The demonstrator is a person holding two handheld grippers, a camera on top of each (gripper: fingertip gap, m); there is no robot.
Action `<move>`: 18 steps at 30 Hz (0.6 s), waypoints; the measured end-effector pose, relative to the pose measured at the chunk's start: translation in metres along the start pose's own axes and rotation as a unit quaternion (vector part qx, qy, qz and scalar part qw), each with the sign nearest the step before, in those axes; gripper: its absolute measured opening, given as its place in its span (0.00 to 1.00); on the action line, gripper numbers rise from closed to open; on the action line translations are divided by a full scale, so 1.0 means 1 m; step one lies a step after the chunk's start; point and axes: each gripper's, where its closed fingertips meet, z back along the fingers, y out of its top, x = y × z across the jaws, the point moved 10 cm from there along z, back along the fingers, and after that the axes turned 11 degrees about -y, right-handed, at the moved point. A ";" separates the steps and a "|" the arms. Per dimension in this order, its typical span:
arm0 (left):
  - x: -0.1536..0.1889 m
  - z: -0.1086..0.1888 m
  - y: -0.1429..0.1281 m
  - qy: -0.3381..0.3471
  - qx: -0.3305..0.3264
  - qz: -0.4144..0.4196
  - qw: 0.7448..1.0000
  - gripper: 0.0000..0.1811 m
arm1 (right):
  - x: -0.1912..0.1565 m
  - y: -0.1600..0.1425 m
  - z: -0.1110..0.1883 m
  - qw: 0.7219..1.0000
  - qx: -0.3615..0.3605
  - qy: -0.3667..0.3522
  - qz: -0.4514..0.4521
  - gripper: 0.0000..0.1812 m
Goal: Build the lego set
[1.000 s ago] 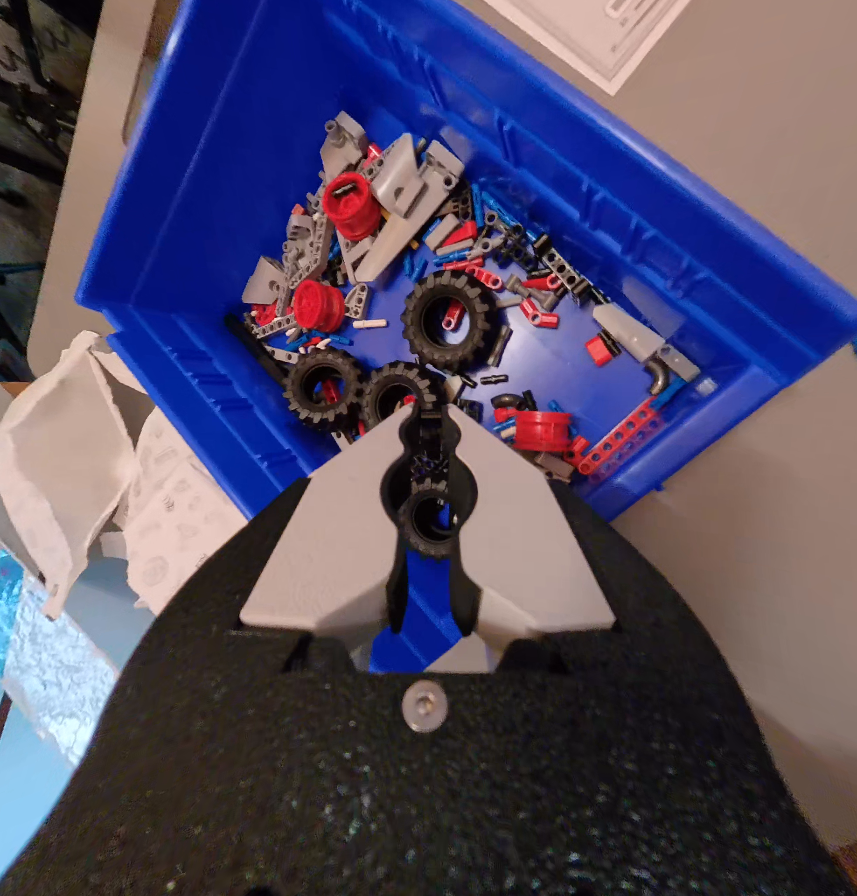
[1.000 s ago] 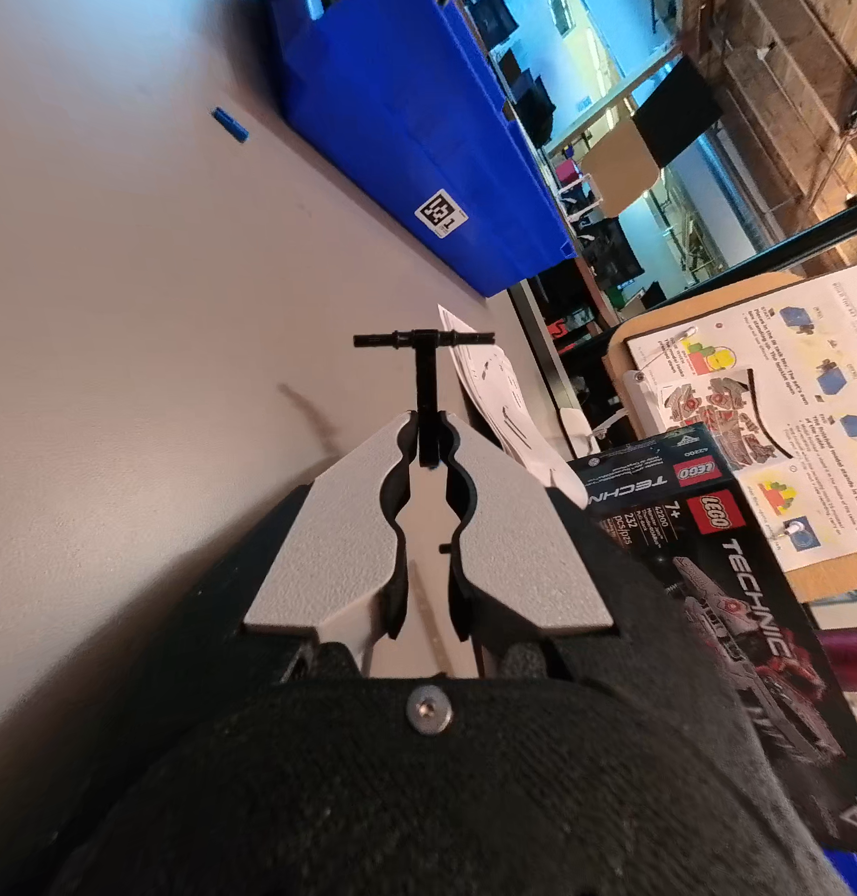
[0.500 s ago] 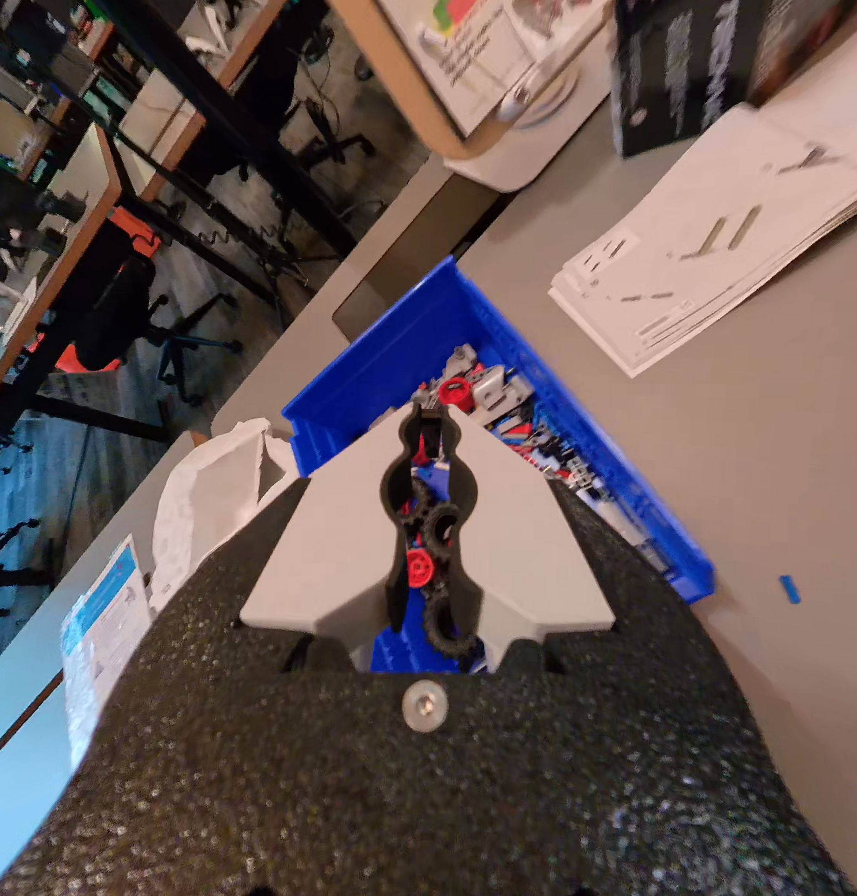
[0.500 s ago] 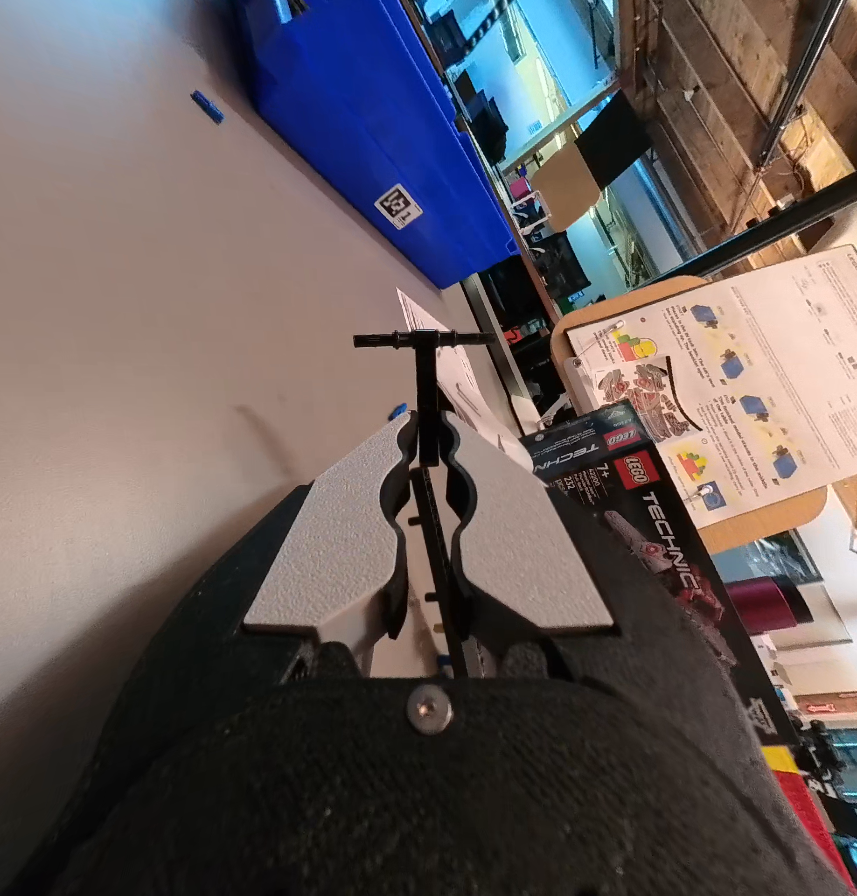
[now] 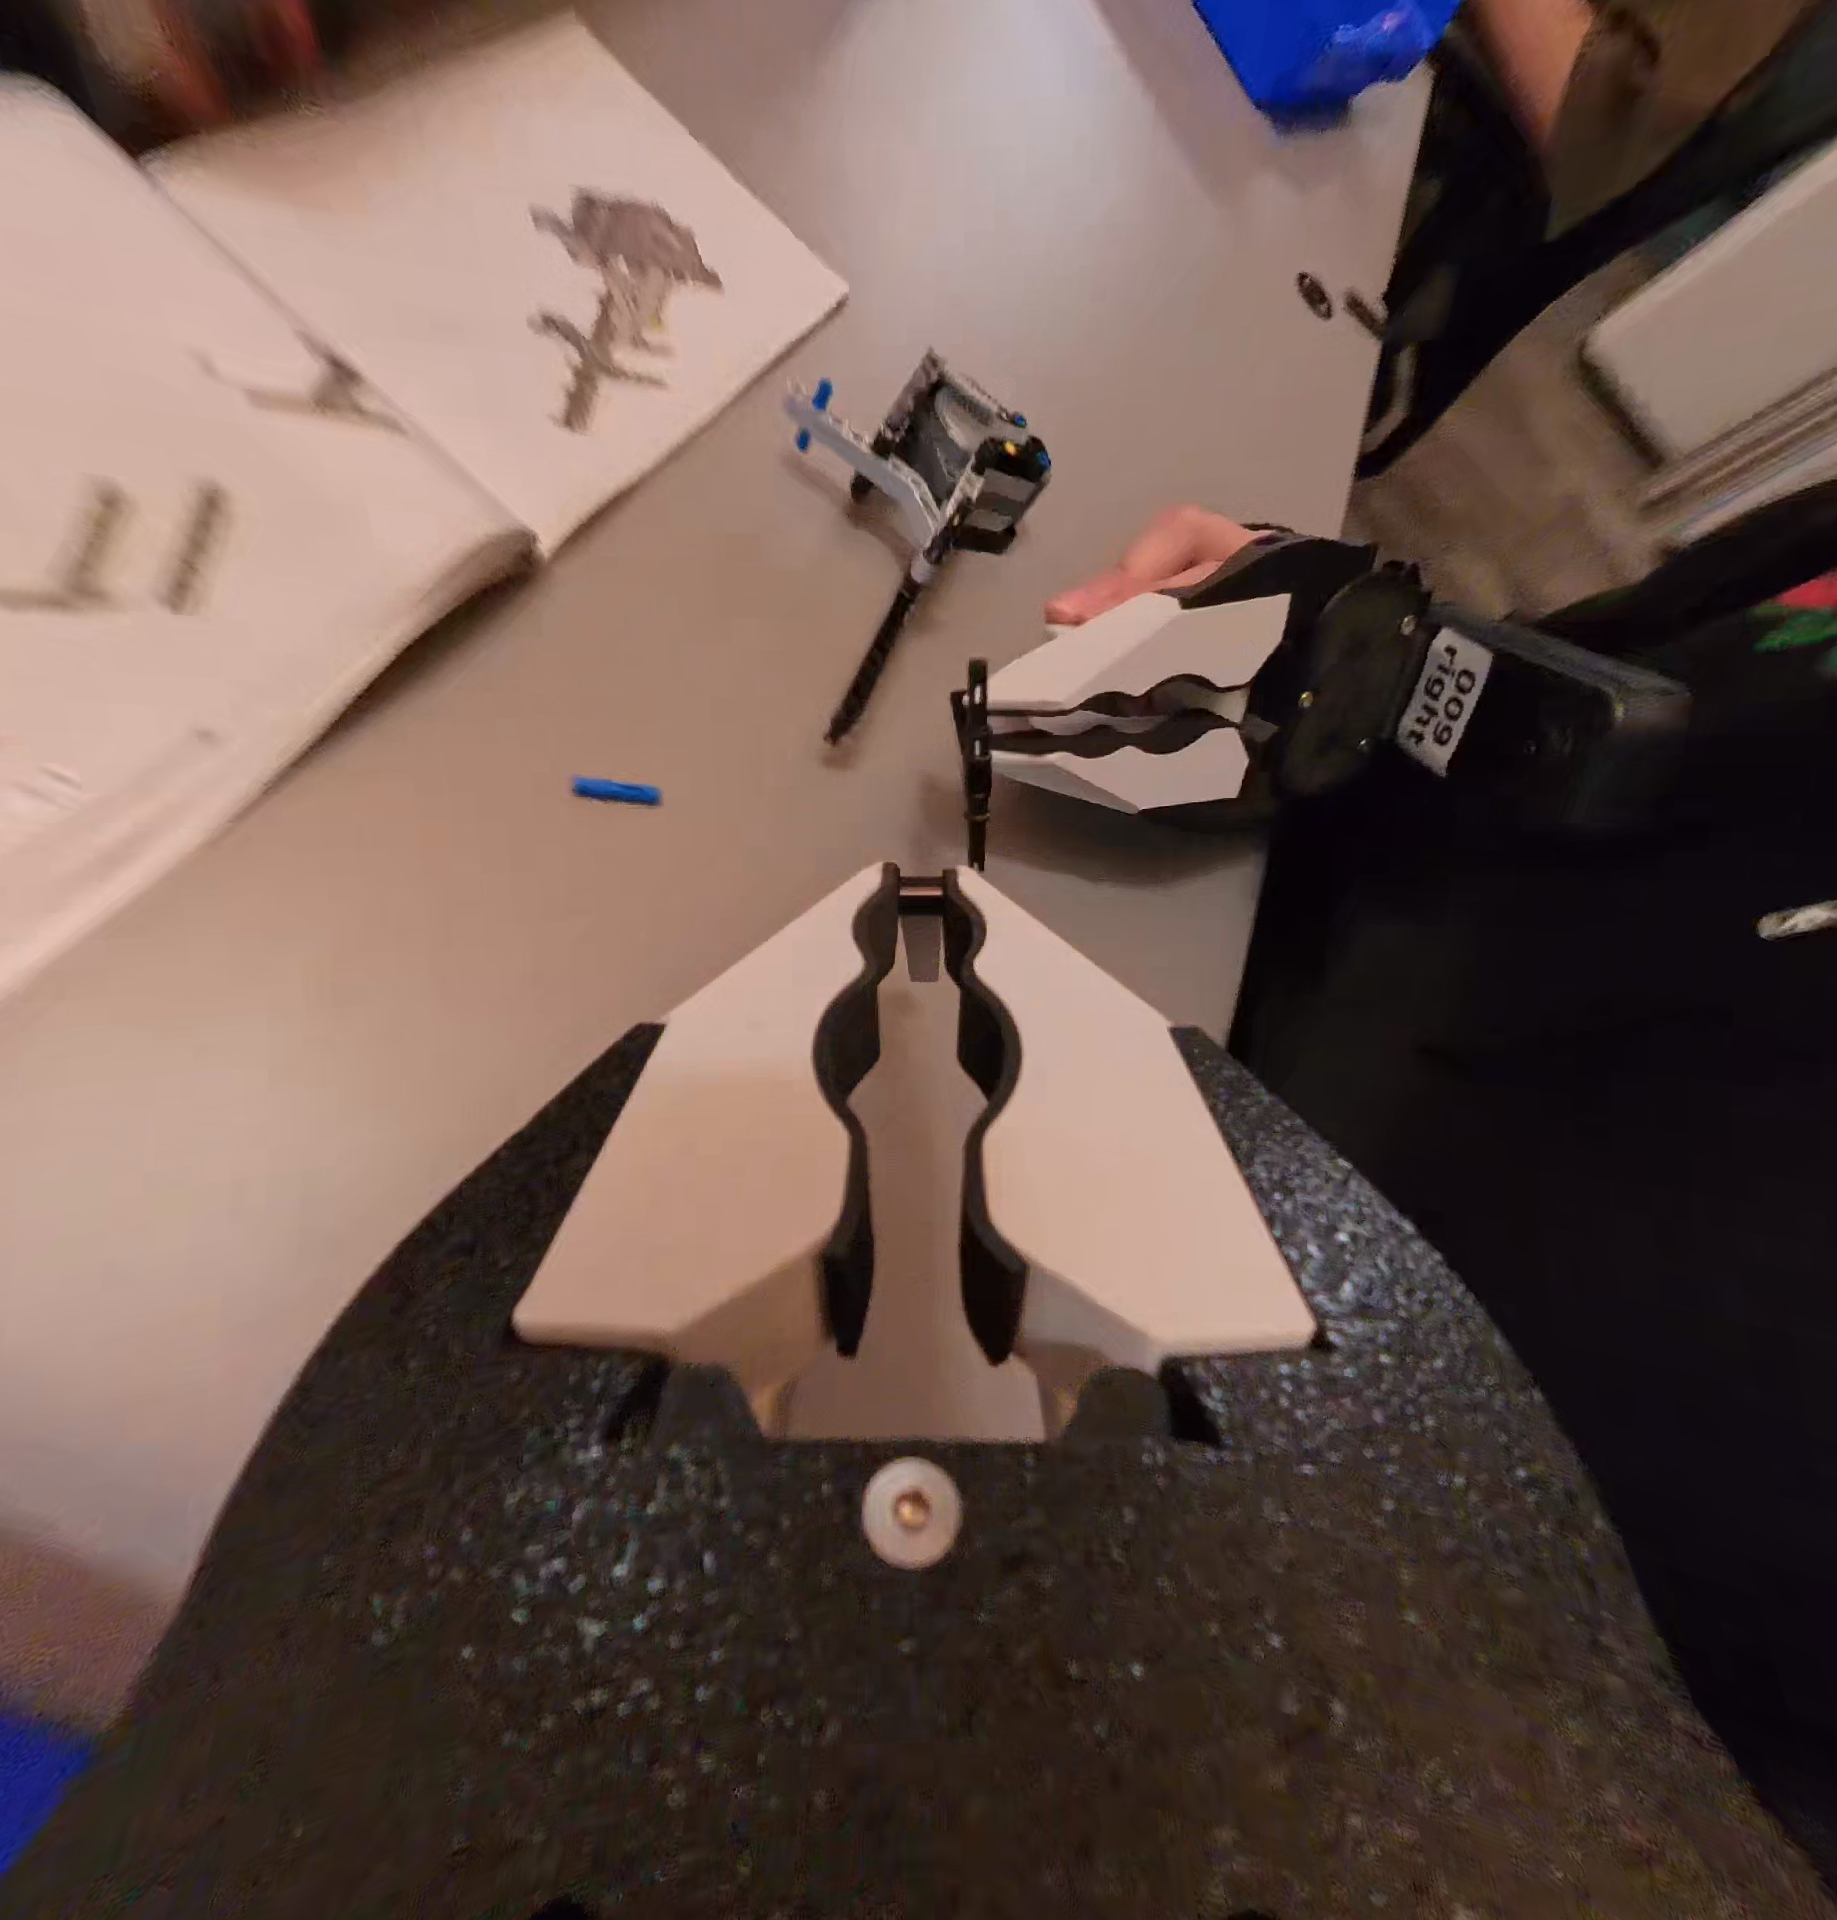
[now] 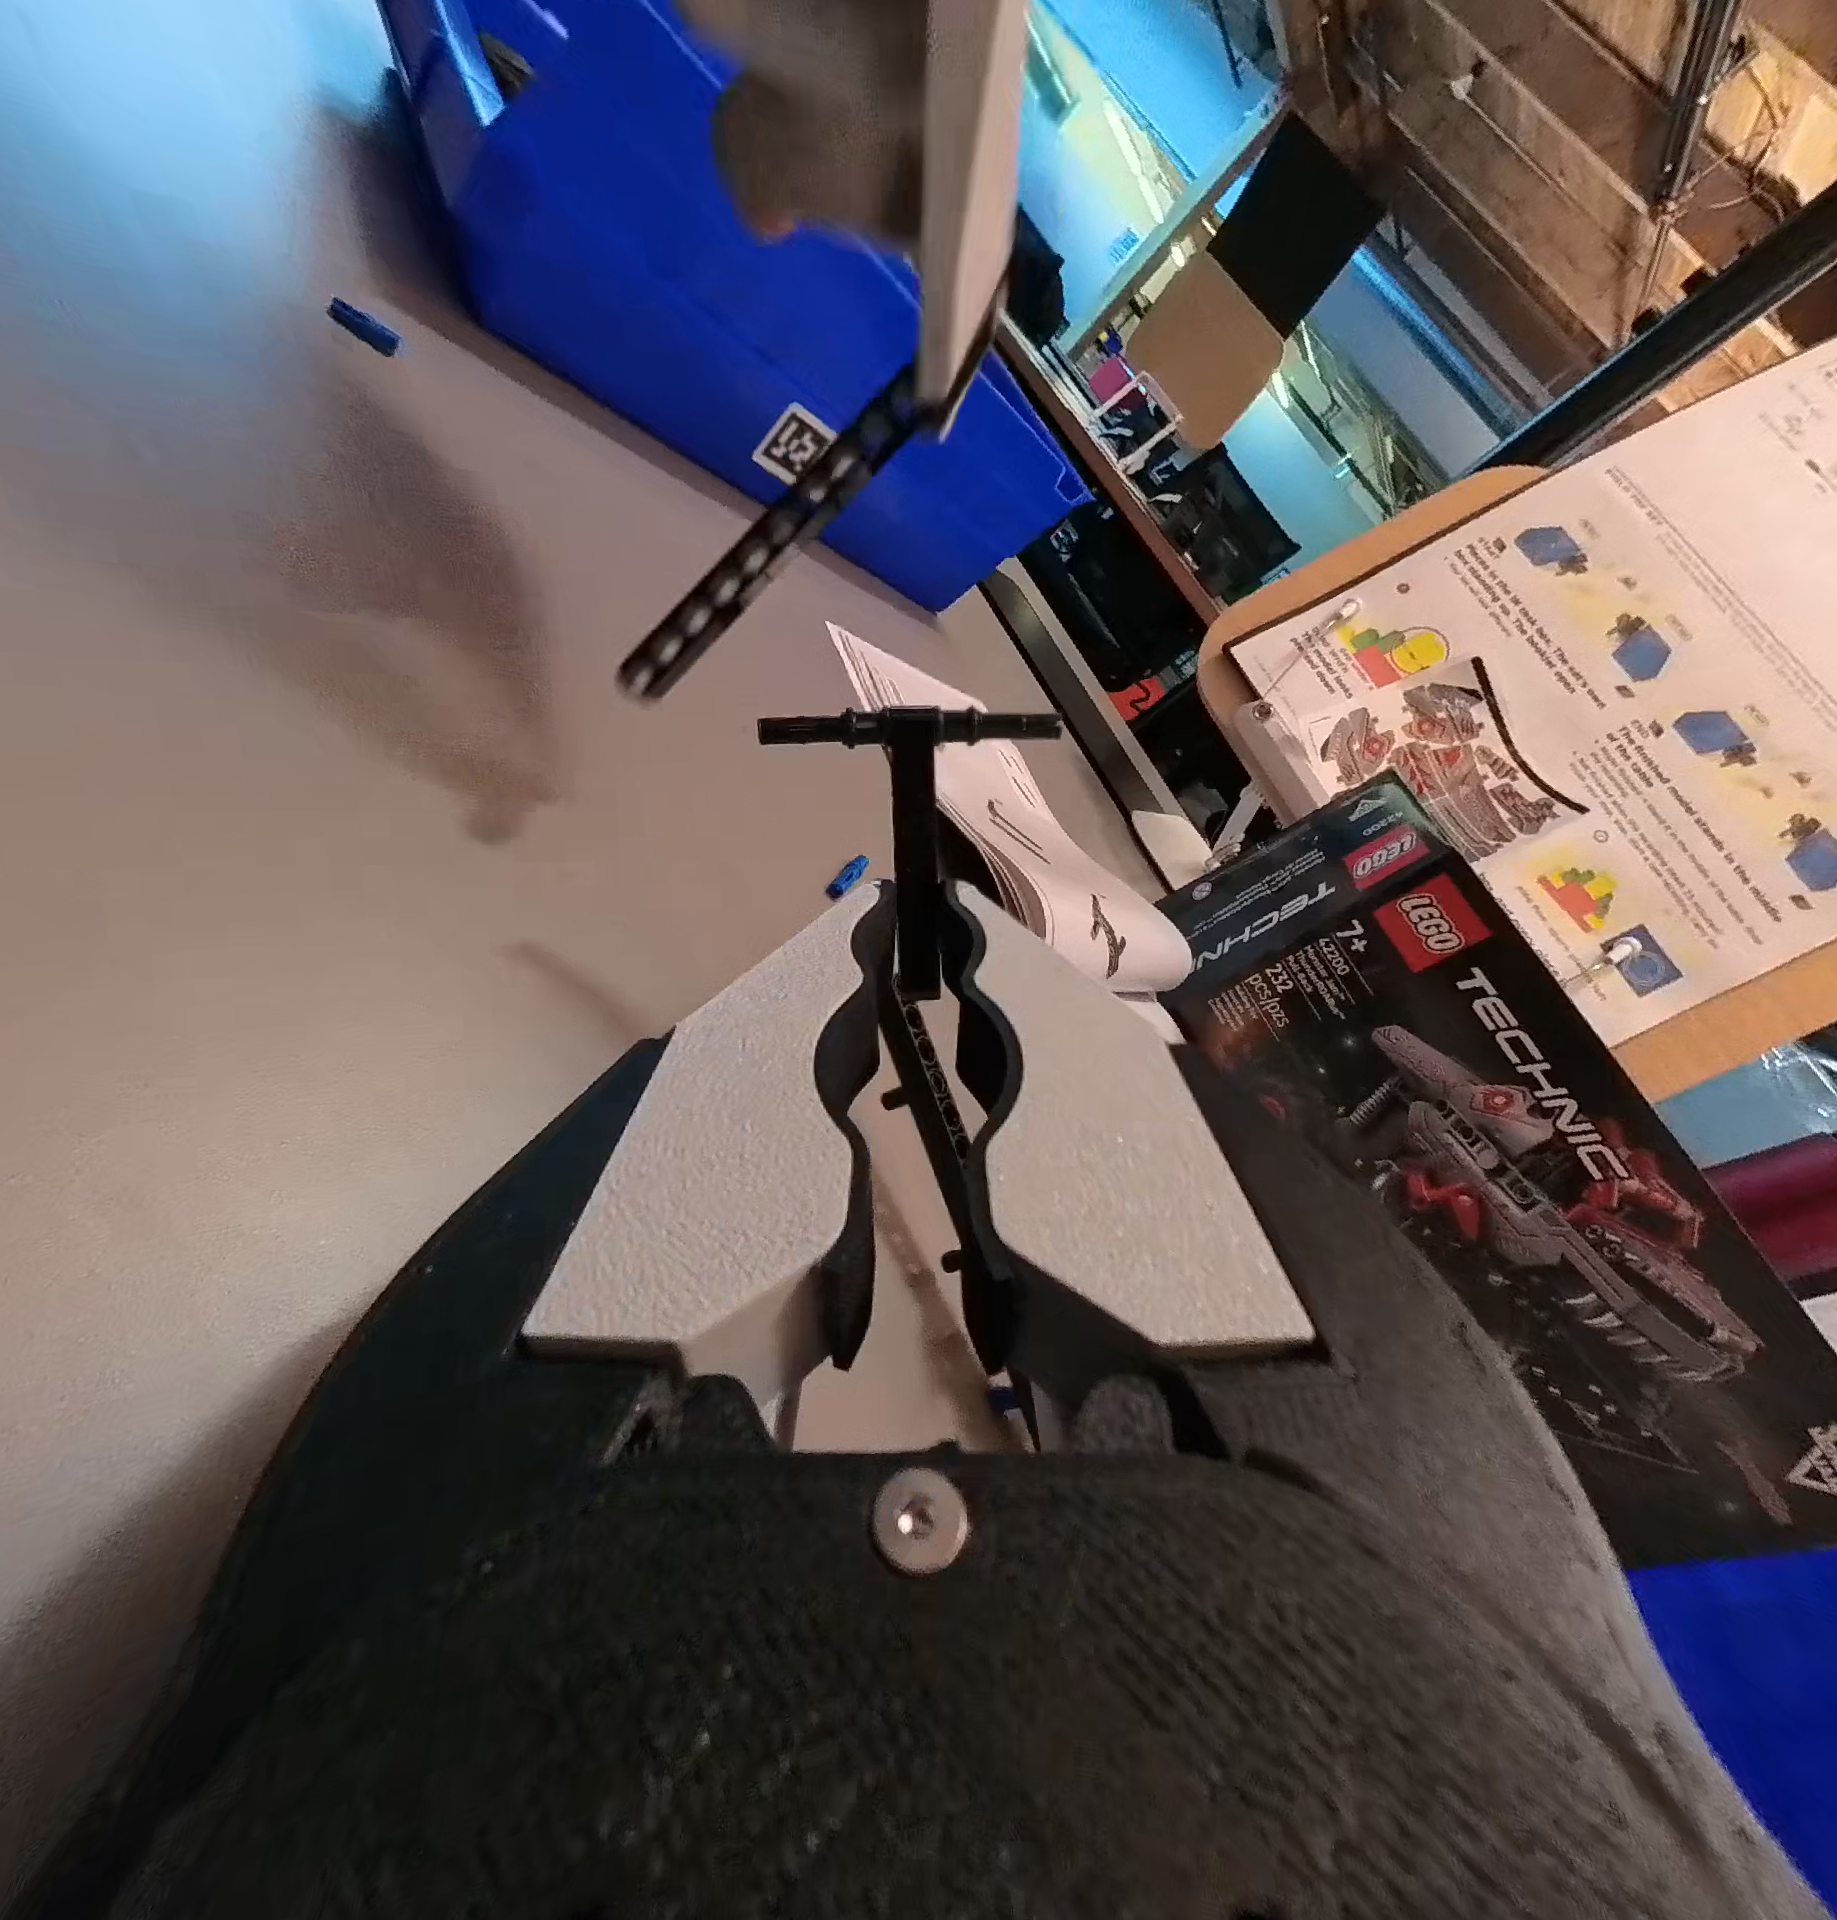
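your left gripper (image 5: 922,883) is clenched on a long black holed lego beam (image 6: 763,545), hanging over the grey table (image 5: 374,987). your right gripper (image 6: 916,914) grips a black t-shaped lego axle piece (image 6: 912,748). the small grey partly built lego model (image 5: 940,457) sits beside the open white instruction booklet (image 5: 374,312).

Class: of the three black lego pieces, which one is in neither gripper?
The long black beam joined to the small grey model on the table; the other two are clamped in the left gripper and right gripper.
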 end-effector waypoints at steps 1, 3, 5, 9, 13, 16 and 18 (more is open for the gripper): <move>-0.009 -0.010 -0.008 -0.029 0.001 0.032 0.999 0.03 | -0.001 0.000 -0.001 1.000 -0.002 0.001 0.002 0.03; -0.023 -0.024 -0.020 -0.078 0.000 0.081 0.994 0.03 | -0.001 0.000 -0.002 1.000 -0.006 -0.001 0.007 0.03; -0.037 -0.032 -0.028 -0.070 -0.002 0.100 0.993 0.04 | -0.002 0.000 -0.003 1.000 -0.008 0.002 0.006 0.03; -0.052 -0.035 -0.035 -0.055 0.012 0.116 0.992 0.04 | -0.004 0.001 -0.006 1.000 -0.015 0.010 0.009 0.03; -0.058 -0.039 -0.038 -0.035 0.014 0.101 0.994 0.05 | -0.007 0.003 -0.008 1.000 -0.016 0.019 0.014 0.03; -0.056 -0.042 -0.039 0.002 -0.003 0.067 0.998 0.13 | -0.009 0.004 -0.010 0.999 -0.018 0.024 0.018 0.03; -0.055 -0.036 -0.036 0.067 -0.009 0.033 0.997 0.19 | -0.010 0.004 -0.011 0.999 -0.019 0.025 0.019 0.03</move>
